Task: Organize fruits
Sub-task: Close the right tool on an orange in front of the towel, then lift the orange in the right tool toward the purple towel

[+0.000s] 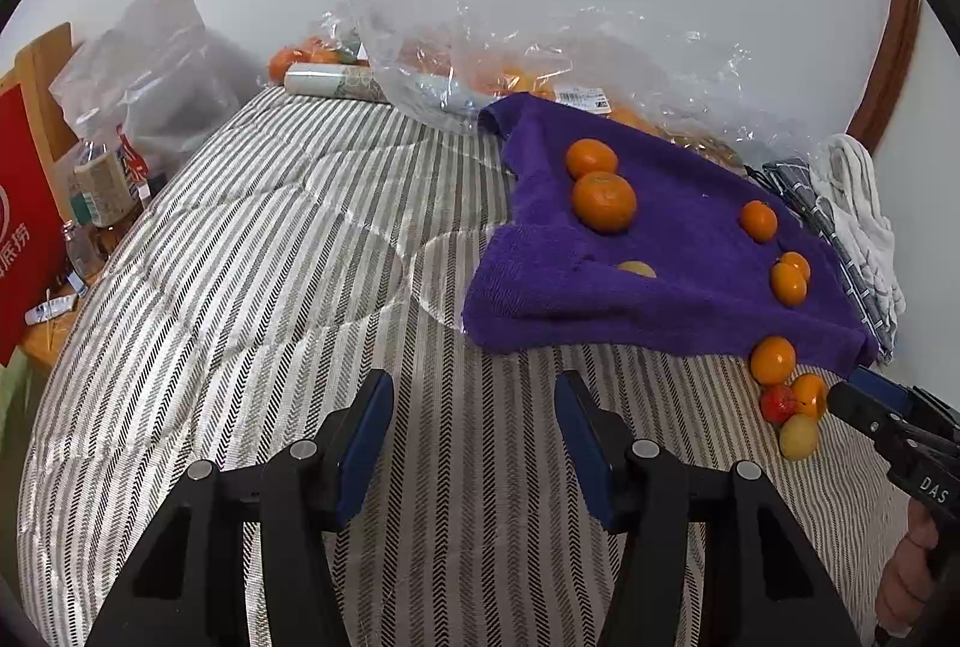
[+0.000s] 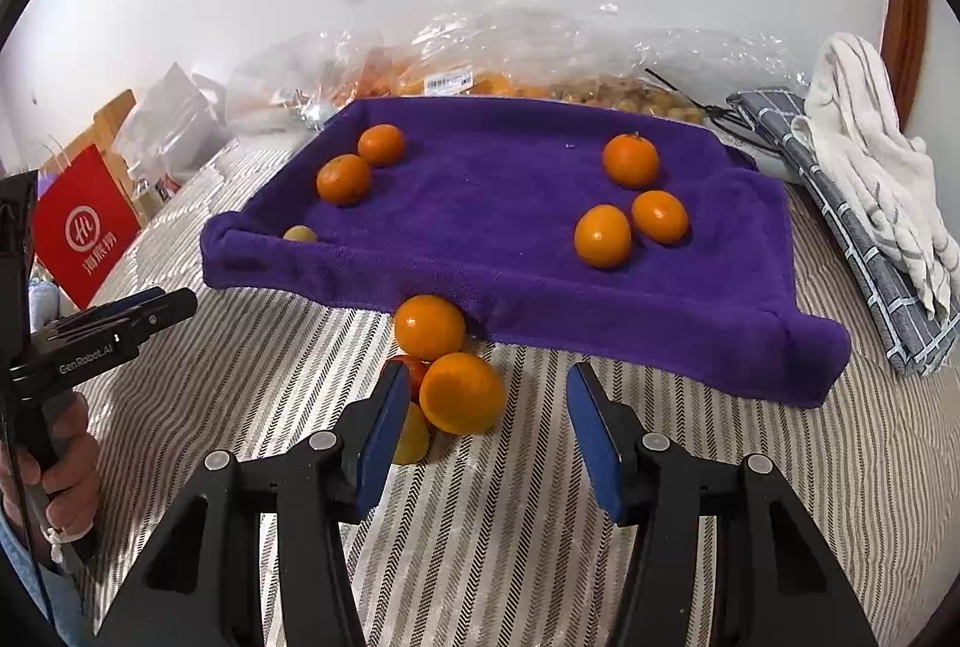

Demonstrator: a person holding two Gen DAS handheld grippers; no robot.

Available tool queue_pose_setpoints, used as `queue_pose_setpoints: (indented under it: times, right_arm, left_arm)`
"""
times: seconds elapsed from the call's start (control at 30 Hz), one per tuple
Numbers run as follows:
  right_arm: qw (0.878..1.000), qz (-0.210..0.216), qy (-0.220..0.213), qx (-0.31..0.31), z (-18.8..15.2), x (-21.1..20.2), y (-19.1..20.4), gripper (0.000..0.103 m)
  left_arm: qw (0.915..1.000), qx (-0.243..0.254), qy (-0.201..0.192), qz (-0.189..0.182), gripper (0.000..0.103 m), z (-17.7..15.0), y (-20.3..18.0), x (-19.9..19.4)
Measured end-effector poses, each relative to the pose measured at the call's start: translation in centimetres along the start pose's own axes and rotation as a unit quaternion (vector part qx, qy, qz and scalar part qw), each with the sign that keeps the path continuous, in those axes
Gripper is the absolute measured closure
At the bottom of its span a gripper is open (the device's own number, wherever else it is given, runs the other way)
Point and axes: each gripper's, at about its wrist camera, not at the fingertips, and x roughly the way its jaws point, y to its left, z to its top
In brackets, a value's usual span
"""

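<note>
A purple towel (image 2: 498, 203) lies on the striped bedcover (image 1: 252, 251) with raised edges like a tray. It holds two oranges at the left (image 2: 343, 179), three at the right (image 2: 602, 235) and a small yellow fruit (image 2: 299, 233). In front of it lies a cluster: an orange (image 2: 428, 327), a nearer orange (image 2: 461, 393), a red fruit (image 2: 414, 371) and a yellow fruit (image 2: 413, 437). My right gripper (image 2: 489, 383) is open, the nearer orange just inside its left finger. My left gripper (image 1: 474, 395) is open and empty over the bedcover, left of the cluster (image 1: 773, 360).
Clear plastic bags of more fruit (image 2: 540, 71) lie behind the towel by the wall. A grey checked cloth (image 2: 864, 257) and a white towel (image 2: 870, 155) lie at the right. A red paper bag (image 2: 84, 227) and bottles (image 1: 108, 185) stand off the bed's left side.
</note>
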Motion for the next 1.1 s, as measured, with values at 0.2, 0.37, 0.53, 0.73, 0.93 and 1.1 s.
queue_pose_setpoints:
  times: [0.2,0.37,0.53,0.73,0.93,1.1]
  right_arm:
    - [0.999,0.032,0.029,0.03,0.1,2.0,-1.0,0.049]
    - [0.996,0.06,0.04,0.052,0.3,2.9,-1.3,0.064]
    - [0.996,0.061,0.037,0.061,0.2,2.5,-1.9,0.068]
    - [0.998,0.004,0.011,0.056,-0.3,0.5,-3.8,0.068]
    - [0.998,-0.006,0.024,0.06,-1.1,1.0,-5.4,0.068]
    - [0.999,-0.016,0.016,0.044,-1.3,1.3,-4.9,0.067]
  left_arm:
    - [1.0,-0.002,-0.002,-0.006,0.05,0.0,0.0,-0.2]
    - [0.9999,0.007,0.005,-0.014,0.05,0.0,-0.4,0.0]
    - [0.9998,0.012,0.009,-0.014,0.05,-0.1,-0.6,0.2]
    - [0.9997,0.013,0.016,-0.01,0.05,-0.3,-0.6,0.5]
    - [0.9995,0.022,0.021,-0.003,0.046,-0.3,-1.0,0.8]
    - [0.9988,0.04,0.026,0.009,0.037,-0.5,-1.7,1.0]
